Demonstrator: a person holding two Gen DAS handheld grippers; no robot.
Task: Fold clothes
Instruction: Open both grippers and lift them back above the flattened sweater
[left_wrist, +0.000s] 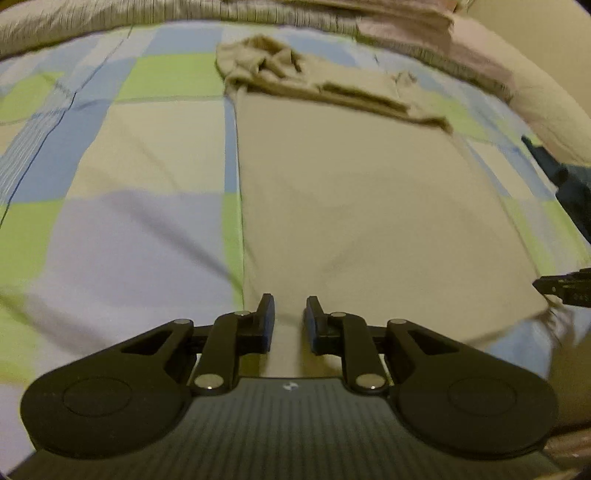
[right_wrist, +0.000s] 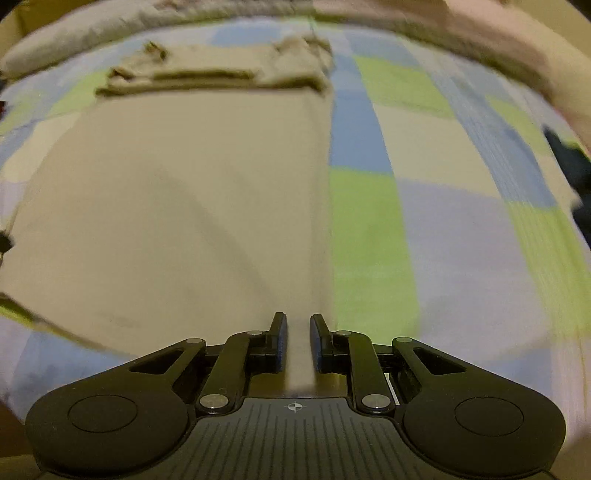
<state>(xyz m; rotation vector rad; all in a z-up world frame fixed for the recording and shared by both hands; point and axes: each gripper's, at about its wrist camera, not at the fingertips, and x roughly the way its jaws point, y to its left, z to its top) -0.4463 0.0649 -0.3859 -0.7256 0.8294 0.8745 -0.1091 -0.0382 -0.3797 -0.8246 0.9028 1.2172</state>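
A beige garment (left_wrist: 369, 192) lies flat lengthwise on the checked bedspread (left_wrist: 110, 184), its far end folded back and bunched (left_wrist: 280, 70). My left gripper (left_wrist: 290, 321) is at the garment's near hem by its left corner, jaws a little apart with cloth running between them. My right gripper (right_wrist: 298, 339) is at the near hem by the right edge of the same garment (right_wrist: 177, 203), jaws narrowly apart with a strip of cloth between them. The right gripper's tip also shows in the left wrist view (left_wrist: 561, 288) at the hem's right corner.
The bedspread (right_wrist: 461, 221) has blue, green, cream and lilac squares. A rolled striped blanket (left_wrist: 110, 18) and pinkish folded cloth (left_wrist: 443, 40) lie along the far edge. A dark object (right_wrist: 569, 166) sits at the bed's right side.
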